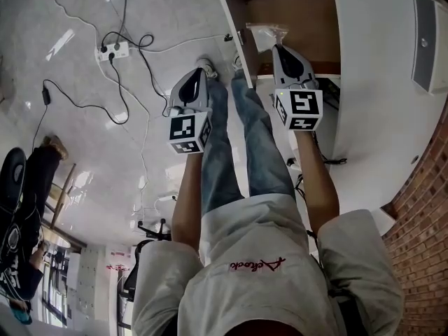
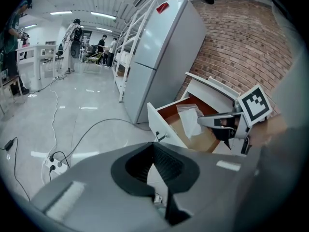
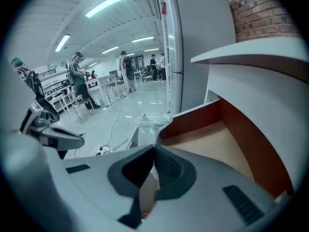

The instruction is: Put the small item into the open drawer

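Drawer (image 1: 301, 9): pulled out of the white cabinet (image 1: 378, 82) at the upper right of the head view; it has a white front, red-brown inner walls and a tan bottom panel.
Contents: the clear plastic bag (image 3: 150, 124) hangs inside the drawer's opening, close to the front panel (whether it touches the bottom I cannot tell).
Right claw (image 3: 154, 153): pinched narrow on the bag, whose crumpled end sticks out past the tips; the claw reaches in over the drawer's side wall.
Left claw (image 2: 154, 151): jaws pressed together with nothing between them, held over the floor (image 1: 70, 117) left of the drawer front and apart from it.
Edges: the front panel carries a small handle (image 2: 158, 137) facing the left claw.
Open room: glossy floor spreads across the left of the head view; a corded power strip (image 1: 112, 50) lies at upper left, well apart from the drawer. A refrigerator (image 2: 154, 57) stands beyond the drawer, beside a brick wall (image 2: 241, 47).
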Motion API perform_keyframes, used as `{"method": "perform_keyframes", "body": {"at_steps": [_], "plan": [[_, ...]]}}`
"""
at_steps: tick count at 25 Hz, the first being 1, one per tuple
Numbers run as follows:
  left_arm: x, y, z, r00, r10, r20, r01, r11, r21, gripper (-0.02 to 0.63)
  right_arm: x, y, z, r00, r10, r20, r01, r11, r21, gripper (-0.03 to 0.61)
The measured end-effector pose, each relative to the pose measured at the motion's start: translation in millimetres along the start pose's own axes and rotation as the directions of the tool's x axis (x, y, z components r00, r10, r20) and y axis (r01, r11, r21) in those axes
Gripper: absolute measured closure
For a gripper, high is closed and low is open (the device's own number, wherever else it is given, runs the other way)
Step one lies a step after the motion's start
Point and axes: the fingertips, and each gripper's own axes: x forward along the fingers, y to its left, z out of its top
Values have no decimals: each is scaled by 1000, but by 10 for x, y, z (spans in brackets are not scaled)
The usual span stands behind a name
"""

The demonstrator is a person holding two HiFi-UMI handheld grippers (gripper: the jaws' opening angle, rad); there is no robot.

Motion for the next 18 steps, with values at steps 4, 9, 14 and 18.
{"method": "perform_keyframes", "body": {"at_steps": [4,9,14,18], "plan": [[-15,37,1,1000,13,-3,-13,1000,-3,604,235,-95,146,999,-18,31,18,1000,-7,565],[-17,-3,-21,1000,-22,-6,22,1000,20,604,490,-243,313,998,-29,55,30,999,-29,565],[-31,-15,-73,1000,-27,-14,27,1000,9,604,676,-305,331,999,-27,41,29,999,-38,565],[-33,-52,-60,999,-35,-13,35,999,7,604,854,-385,41,998,-34,-55,32,999,-36,565]]}}
